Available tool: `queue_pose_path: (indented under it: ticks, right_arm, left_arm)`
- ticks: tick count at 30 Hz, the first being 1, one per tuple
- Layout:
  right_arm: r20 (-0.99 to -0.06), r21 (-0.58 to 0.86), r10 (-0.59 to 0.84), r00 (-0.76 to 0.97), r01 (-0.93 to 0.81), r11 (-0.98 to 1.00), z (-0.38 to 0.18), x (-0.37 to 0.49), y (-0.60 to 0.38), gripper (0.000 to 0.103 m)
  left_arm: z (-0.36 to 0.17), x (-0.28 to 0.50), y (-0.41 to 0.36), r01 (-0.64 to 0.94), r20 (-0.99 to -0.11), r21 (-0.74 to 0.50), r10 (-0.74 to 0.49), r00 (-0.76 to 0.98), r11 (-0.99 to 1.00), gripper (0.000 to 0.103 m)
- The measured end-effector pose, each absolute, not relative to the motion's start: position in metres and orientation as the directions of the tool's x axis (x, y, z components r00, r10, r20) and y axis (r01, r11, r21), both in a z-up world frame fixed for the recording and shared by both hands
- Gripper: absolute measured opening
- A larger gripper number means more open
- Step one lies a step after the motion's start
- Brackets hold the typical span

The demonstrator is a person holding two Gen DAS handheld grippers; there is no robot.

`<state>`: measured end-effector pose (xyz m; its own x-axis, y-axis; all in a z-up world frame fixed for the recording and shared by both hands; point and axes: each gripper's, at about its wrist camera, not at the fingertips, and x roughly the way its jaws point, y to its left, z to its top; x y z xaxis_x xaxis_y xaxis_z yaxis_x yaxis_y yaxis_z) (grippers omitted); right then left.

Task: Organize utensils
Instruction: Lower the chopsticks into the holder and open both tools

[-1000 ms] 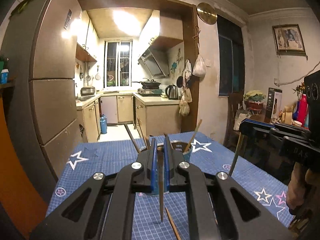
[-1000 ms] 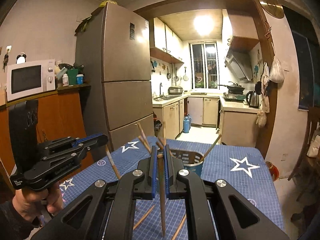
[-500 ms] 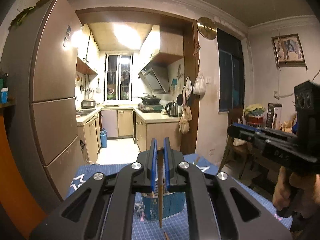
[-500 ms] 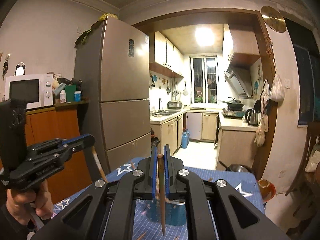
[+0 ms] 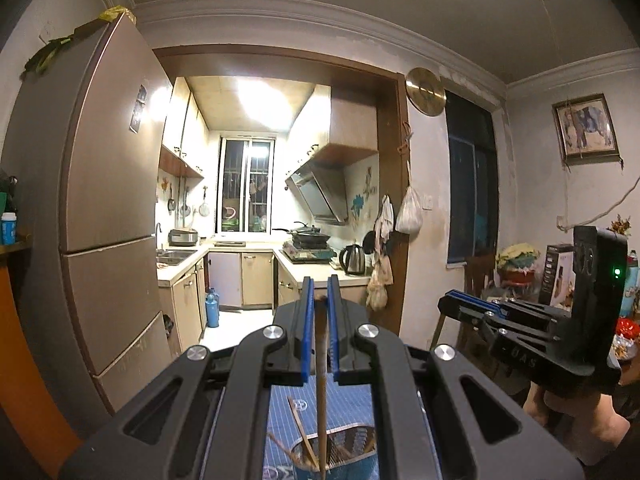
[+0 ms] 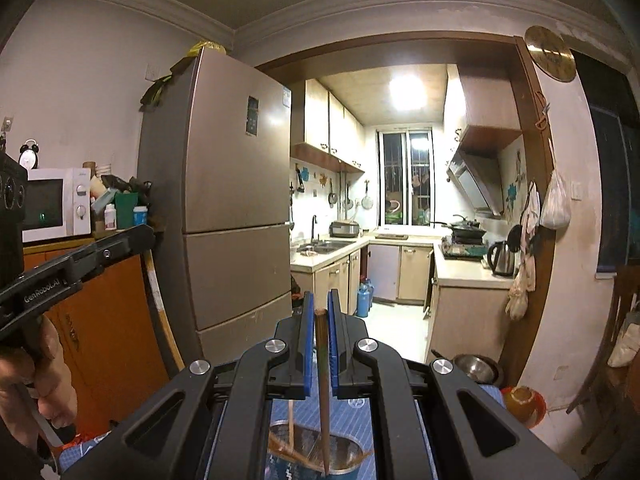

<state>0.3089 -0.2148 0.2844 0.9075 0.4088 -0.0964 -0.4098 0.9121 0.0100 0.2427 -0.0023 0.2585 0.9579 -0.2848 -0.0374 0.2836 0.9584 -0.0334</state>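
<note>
My left gripper (image 5: 318,306) is shut on a brown wooden chopstick (image 5: 321,392) that hangs straight down, its tip inside the blue utensil holder (image 5: 340,456) below. My right gripper (image 6: 318,314) is shut on another wooden chopstick (image 6: 323,396), its tip inside the same holder (image 6: 316,448). Several chopsticks (image 6: 291,424) lean inside the holder. The right gripper also shows in the left wrist view (image 5: 452,304), and the left gripper in the right wrist view (image 6: 140,234), holding its chopstick (image 6: 158,312).
The holder stands on a blue star-patterned tablecloth (image 6: 352,412). A tall fridge (image 6: 232,208) stands to the left, a kitchen doorway ahead. A metal bowl (image 6: 476,366) and an orange bowl (image 6: 520,400) lie on the floor at the right.
Both grippers have risen and moved forward over the holder, each still holding its chopstick. The chopstick tips now hang inside the holder.
</note>
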Motion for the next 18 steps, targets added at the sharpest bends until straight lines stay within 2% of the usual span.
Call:
queue_pose_path:
  ticks: [9,18]
  right_arm:
    - [-0.102,0.023,0.426,0.899,-0.426,0.904,0.281,0.353,-0.212,0.008]
    - [-0.169,0.053,0.43,0.887,-0.428,0.902,0.233,0.384,-0.213,0.008]
  left_arm:
    - [0.253,0.289,-0.013,0.279,-0.042,-0.046,-0.281,0.959,0.959,0.005]
    - [0.209,0.324,-0.02,0.28,-0.123,-0.063,-0.286,0.95,0.958,0.005]
